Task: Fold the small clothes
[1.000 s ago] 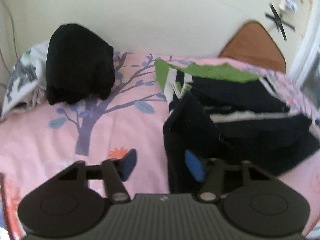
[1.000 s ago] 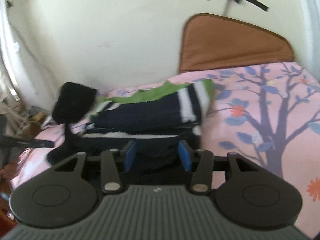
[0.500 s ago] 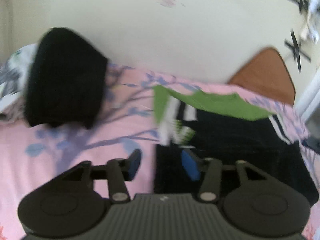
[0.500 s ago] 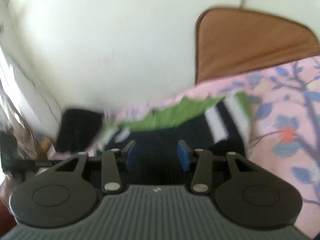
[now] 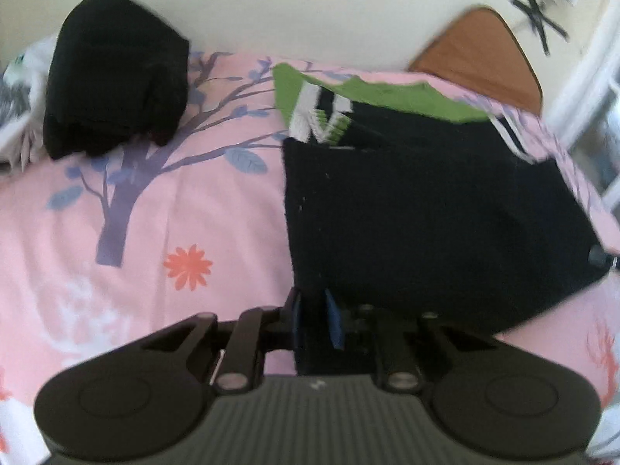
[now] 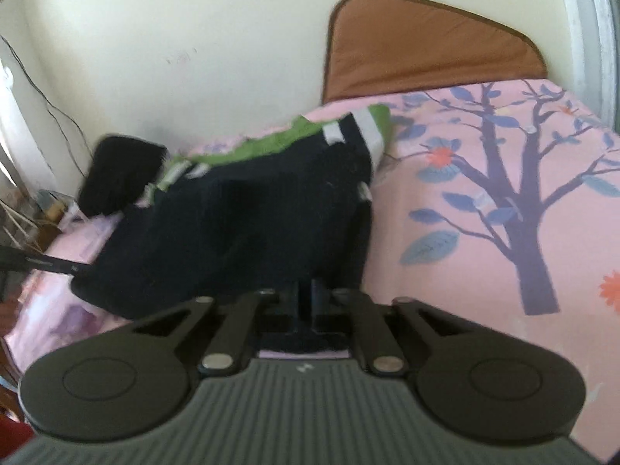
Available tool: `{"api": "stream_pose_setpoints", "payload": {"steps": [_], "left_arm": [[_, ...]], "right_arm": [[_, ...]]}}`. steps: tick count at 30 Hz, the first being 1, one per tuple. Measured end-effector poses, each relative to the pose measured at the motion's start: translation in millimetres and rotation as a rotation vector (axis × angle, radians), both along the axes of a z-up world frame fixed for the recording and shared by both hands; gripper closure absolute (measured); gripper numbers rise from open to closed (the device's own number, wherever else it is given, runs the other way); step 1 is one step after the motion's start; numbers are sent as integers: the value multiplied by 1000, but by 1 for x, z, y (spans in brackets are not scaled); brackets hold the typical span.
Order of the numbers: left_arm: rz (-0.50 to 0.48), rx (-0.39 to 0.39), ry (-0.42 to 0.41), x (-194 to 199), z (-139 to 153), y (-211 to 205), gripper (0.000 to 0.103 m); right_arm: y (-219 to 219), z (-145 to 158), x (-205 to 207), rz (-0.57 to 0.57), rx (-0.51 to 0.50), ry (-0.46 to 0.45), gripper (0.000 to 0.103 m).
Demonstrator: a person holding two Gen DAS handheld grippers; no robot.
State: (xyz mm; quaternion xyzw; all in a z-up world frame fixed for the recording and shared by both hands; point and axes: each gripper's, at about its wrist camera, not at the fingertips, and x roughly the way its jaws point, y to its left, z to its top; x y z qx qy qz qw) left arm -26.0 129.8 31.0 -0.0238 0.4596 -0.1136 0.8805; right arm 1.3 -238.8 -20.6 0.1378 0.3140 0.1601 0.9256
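Note:
A dark navy garment [image 5: 426, 213] with green and white striped trim lies on the pink tree-print bed sheet [image 5: 155, 232]. My left gripper [image 5: 314, 319] is shut on its near left corner, blue pads pinching the cloth. In the right wrist view the same navy garment [image 6: 240, 224] is bunched on the sheet [image 6: 484, 213], and my right gripper [image 6: 306, 302] is shut on its near right edge.
A folded black garment [image 5: 116, 89] sits at the back left of the bed, also in the right wrist view [image 6: 120, 174]. A white patterned cloth [image 5: 19, 89] lies beside it. A brown headboard [image 6: 426, 50] and the cream wall stand behind.
Both grippers have closed on the near edge of the navy garment; they were open a second ago. The garment's front part now lies flatter and spread toward me.

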Motion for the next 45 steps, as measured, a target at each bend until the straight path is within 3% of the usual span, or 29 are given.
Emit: {"api": "stream_pose_setpoints", "payload": {"steps": [1, 4, 8, 10, 12, 14, 18, 22, 26, 29, 31, 33, 34, 35, 36, 37, 41, 45], "left_arm": [[-8, 2, 4, -4, 4, 1, 96], [-25, -25, 62, -17, 9, 10, 95], [-43, 40, 85, -12, 6, 7, 78], [-22, 85, 22, 0, 24, 13, 76], [0, 144, -97, 17, 53, 14, 68], [-1, 177, -201, 42, 75, 6, 53], [-50, 183, -273, 125, 87, -31, 51], [-52, 157, -173, 221, 57, -65, 51], [2, 85, -51, 284, 17, -80, 50], [-4, 53, -14, 303, -4, -93, 45], [-12, 91, -3, 311, -17, -102, 46], [-28, 89, -8, 313, -24, -108, 56], [-47, 74, -13, 311, -23, -110, 79], [-70, 49, -4, 309, -22, -111, 89], [-59, 71, -11, 304, -18, -113, 92], [-61, 85, -16, 300, -15, -114, 92], [-63, 63, -94, 264, 16, -109, 93], [-100, 6, -217, 190, 60, -96, 93]], "right_arm": [[-3, 5, -2, -9, -1, 6, 95], [-9, 13, -18, -5, -14, 22, 95], [-4, 0, -12, 15, -60, 97, 92], [-9, 11, 2, 20, -54, 99, 85], [-15, 39, 14, 1, -77, 17, 83], [-17, 73, 39, 26, -81, -80, 75], [0, 101, 130, 77, -59, -119, 64], [35, 85, 235, 133, -34, -20, 47], [69, 50, 306, 135, -133, 79, 46], [75, 27, 333, 170, -82, 151, 45], [80, 18, 341, 198, -62, 171, 45], [86, 14, 348, 209, -82, 176, 45], [88, 12, 351, 221, -83, 183, 49], [91, 11, 351, 243, -82, 190, 57], [95, 12, 350, 250, -104, 182, 74], [99, 15, 346, 251, -157, 157, 83], [88, 42, 318, 248, -141, 88, 87], [86, 82, 253, 277, -158, -26, 87]]}}
